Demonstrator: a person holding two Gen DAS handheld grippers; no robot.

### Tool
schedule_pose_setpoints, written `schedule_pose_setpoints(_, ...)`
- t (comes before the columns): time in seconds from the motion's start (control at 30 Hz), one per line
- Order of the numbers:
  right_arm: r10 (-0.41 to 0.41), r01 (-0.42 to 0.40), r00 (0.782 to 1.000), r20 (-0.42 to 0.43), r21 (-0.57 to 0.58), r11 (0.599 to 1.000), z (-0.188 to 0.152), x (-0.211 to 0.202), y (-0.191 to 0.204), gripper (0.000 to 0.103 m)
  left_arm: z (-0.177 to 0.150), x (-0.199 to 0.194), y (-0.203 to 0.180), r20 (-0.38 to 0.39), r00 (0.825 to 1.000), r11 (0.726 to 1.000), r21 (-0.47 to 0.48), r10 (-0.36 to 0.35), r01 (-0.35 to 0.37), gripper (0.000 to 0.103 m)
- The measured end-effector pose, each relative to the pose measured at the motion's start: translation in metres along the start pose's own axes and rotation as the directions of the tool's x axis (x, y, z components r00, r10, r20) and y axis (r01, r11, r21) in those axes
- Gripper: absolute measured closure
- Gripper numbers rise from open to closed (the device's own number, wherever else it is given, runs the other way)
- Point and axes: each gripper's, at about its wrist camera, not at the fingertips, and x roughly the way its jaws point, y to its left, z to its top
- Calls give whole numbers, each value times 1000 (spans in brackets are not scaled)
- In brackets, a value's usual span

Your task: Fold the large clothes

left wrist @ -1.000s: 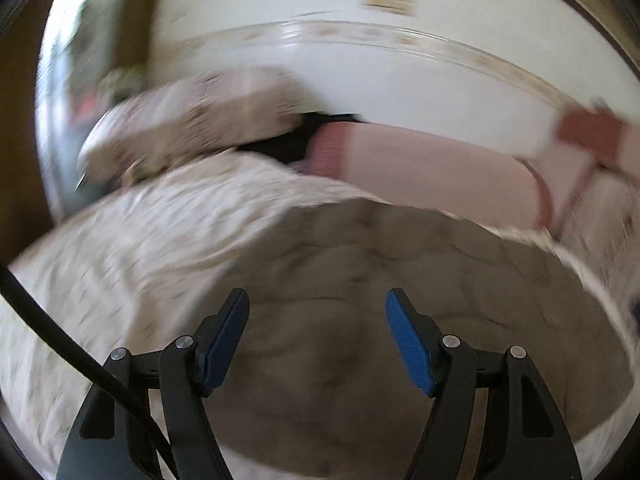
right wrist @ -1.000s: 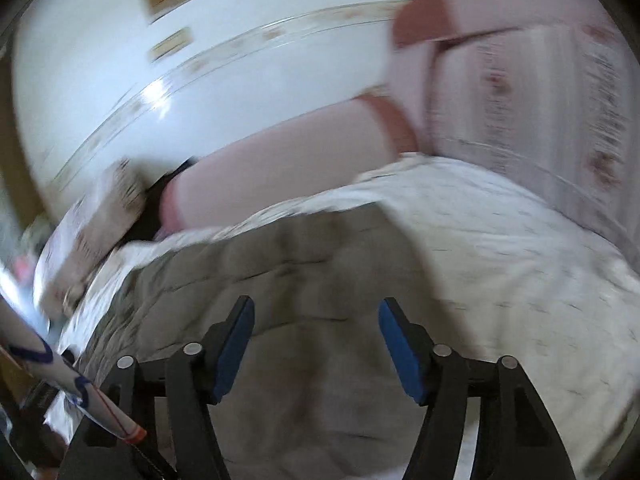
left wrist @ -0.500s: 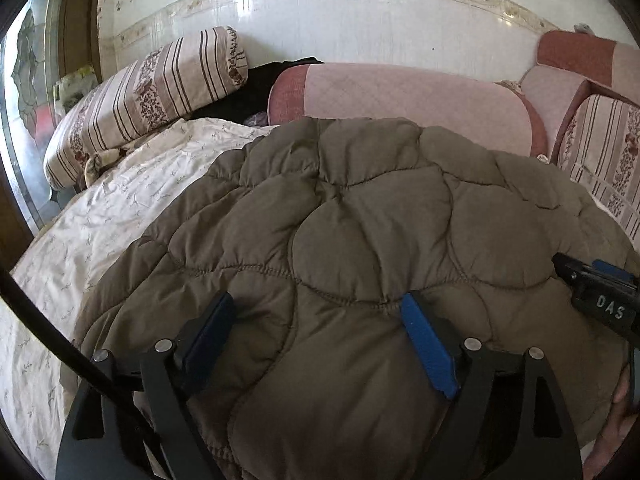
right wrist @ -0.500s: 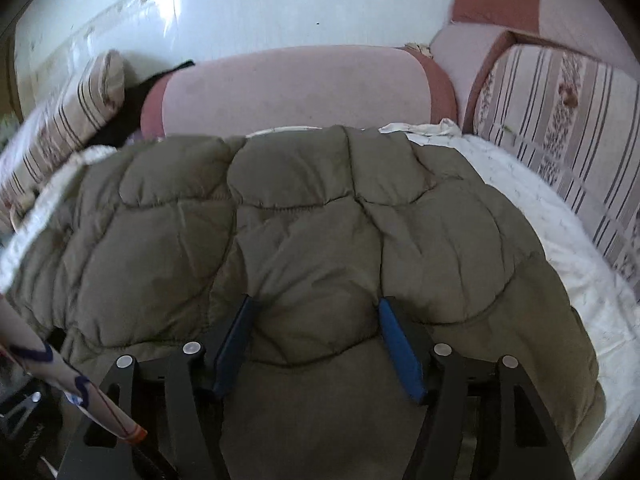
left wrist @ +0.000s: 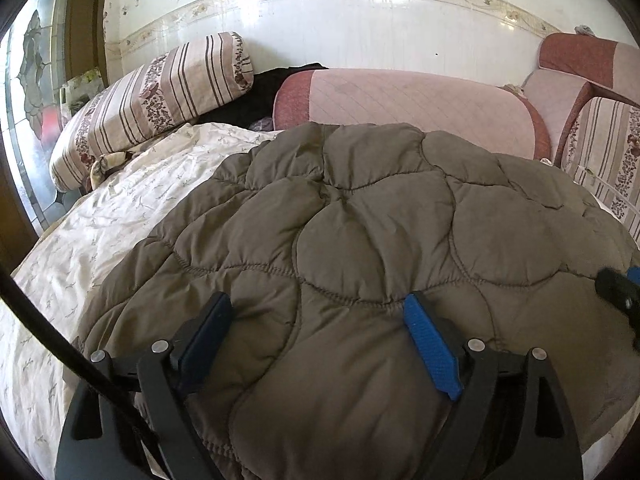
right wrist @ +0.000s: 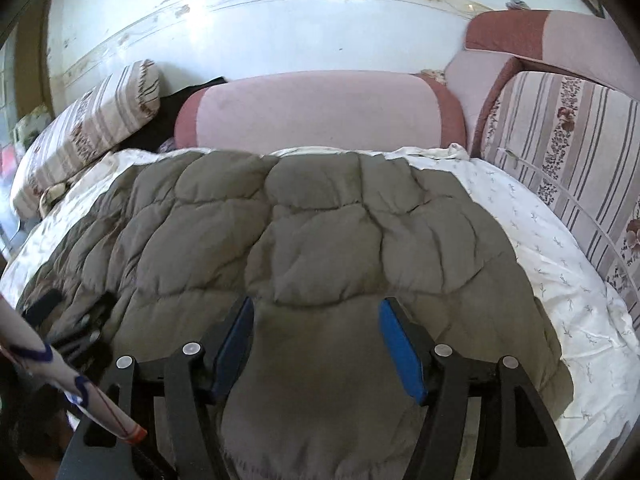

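A large olive-brown quilted jacket (left wrist: 380,240) lies spread flat on a bed with a white floral sheet (left wrist: 120,216). It also shows in the right wrist view (right wrist: 304,240). My left gripper (left wrist: 316,320) is open, its blue-padded fingers straddling the jacket's near edge, resting on the fabric. My right gripper (right wrist: 316,320) is open too, over the near edge further right. The right gripper's tip shows at the right edge of the left wrist view (left wrist: 618,292). The left gripper shows dark and blurred at the left of the right wrist view (right wrist: 76,320).
A pink bolster (left wrist: 408,104) lies along the white wall behind the jacket. A striped floral pillow (left wrist: 160,96) lies at the back left, dark cloth (left wrist: 260,96) beside it. Striped cushions (right wrist: 568,152) stand at the right. A black cable (left wrist: 48,336) crosses the lower left.
Both grippers dropped from a raised, blurred view down onto the jacket's near edge and have settled there. Both stay open. The jacket lies as it did half a second ago.
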Motion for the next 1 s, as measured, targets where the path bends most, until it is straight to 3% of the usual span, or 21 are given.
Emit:
schedule_pose_setpoints(0.17, -34, 31, 997, -73, -42, 999, -9, 15, 4, 27, -1, -1, 0, 4, 1000, 1000, 6, 6, -6, 14)
schedule_pose_setpoints(0.33, -42, 39, 995, -91, -35, 999, -11, 20, 3, 24, -2, -1, 0, 9, 1000, 1000, 14, 7, -8, 14)
schedule_pose_setpoints(0.47, -26, 27, 999, -46, 17, 999, -5, 6, -8, 25, -2, -1, 1, 8, 1000, 1000, 11, 8, -8, 13)
schedule_pose_setpoints(0.6, -109, 107, 994, 14, 96, 990, 6, -8, -35, 25, -2, 0, 1, 7, 1000, 1000, 11, 7, -7, 13)
schedule_pose_setpoints(0.67, -149, 149, 989, -10, 159, 976, 8, -6, -53, 26, -2, 0, 1, 7, 1000, 1000, 11, 7, -7, 13)
schedule_pose_setpoints(0.77, -143, 166, 984, -108, 238, 957, 1, 12, -72, 27, -2, 0, 1, 7, 1000, 1000, 10, 7, -7, 12)
schedule_pose_setpoints(0.87, -130, 164, 979, -157, 228, 960, -2, 23, -71, 26, -2, 0, 1, 10, 1000, 1000, 13, 10, -10, 12)
schedule_pose_setpoints(1.0, -140, 173, 977, -161, 217, 961, -4, 24, -67, 25, -2, 0, 1, 11, 1000, 1000, 14, 10, -10, 12)
